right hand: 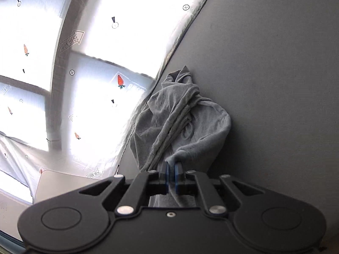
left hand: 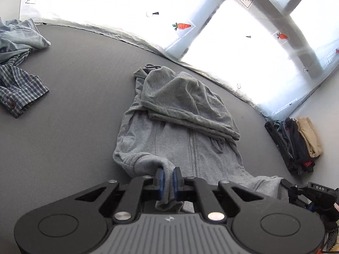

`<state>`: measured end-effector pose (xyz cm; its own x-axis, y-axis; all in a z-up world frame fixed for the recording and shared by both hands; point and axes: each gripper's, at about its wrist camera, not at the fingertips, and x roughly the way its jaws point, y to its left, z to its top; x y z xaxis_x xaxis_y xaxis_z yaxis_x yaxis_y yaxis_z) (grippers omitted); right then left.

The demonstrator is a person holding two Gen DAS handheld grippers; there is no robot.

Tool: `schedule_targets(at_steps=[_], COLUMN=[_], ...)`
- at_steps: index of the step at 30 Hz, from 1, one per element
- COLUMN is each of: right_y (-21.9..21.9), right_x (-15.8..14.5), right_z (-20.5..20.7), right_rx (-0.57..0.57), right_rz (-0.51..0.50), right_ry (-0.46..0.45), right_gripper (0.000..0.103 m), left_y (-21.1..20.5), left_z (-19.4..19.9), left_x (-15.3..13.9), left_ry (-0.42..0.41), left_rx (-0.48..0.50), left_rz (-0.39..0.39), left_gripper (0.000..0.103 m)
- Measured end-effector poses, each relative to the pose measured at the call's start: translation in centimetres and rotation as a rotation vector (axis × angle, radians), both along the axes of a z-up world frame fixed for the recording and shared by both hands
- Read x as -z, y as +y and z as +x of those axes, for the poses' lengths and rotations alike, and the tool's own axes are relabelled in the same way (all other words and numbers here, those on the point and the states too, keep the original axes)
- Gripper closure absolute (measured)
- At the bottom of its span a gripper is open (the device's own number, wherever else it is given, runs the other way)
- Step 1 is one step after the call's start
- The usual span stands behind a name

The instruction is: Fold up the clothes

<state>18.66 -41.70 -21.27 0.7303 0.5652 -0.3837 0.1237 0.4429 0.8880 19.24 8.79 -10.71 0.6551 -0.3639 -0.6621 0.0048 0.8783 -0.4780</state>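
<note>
A grey zip-up hoodie point(left hand: 169, 135) lies front-up on the dark grey table point(left hand: 74, 105), its hood folded down over the chest and the zipper running toward me. My left gripper point(left hand: 168, 171) is shut on a bunched fold of the hoodie's near edge, left of the zipper. In the right wrist view the hoodie point(right hand: 190, 127) rises in a bunched heap, and my right gripper point(right hand: 171, 167) is shut on another fold of its grey fabric. The right gripper's black body point(left hand: 311, 192) shows at the lower right of the left wrist view, at the hoodie's near right corner.
A light blue garment point(left hand: 19, 38) and a plaid shirt point(left hand: 19, 91) lie crumpled at the table's far left. A stack of folded dark and tan clothes point(left hand: 296, 144) sits at the right edge. A white printed curtain point(left hand: 148, 10) lines the far side. The table point(right hand: 275, 84) stretches bare to the right.
</note>
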Motion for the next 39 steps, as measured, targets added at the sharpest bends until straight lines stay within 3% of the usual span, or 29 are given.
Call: schedule_targets(at_steps=[6, 17, 23, 28, 32, 39], right_y=[-0.4, -0.5, -0.1, 0.3, 0.5, 1.1], right_x=[-0.9, -3.4, -1.6, 0.0, 1.3, 4.0], right_z=[3.5, 11.0, 17.4, 22.9, 27.3, 31.7], right_rx=[0.094, 0.115, 0.110, 0.104, 0.100, 0.076], right_rz=[0.122, 0.135, 0.113, 0.094, 0.078, 0.003], right_ry=[-0.069, -0.153, -0.101, -0.054, -0.017, 0.054], right_gripper=[0.098, 0.098, 0.098, 0.098, 0.098, 0.097], left_y=[1.3, 3.1, 3.2, 3.3, 2.8, 2.9], left_z=[2.8, 9.8, 15.2, 21.0, 25.5, 29.9], left_x=[-1.6, -3.7, -3.3, -1.4, 0.6, 4.1], left_ry=[-0.073, -0.184, -0.204, -0.154, -0.102, 0.005], left_rx=[-0.068, -0.098, -0.115, -0.139, -0.148, -0.196], left_rz=[-0.044, -0.088, -0.095, -0.106, -0.071, -0.063], left_gripper=[0.094, 0.094, 0.094, 0.094, 0.094, 0.091])
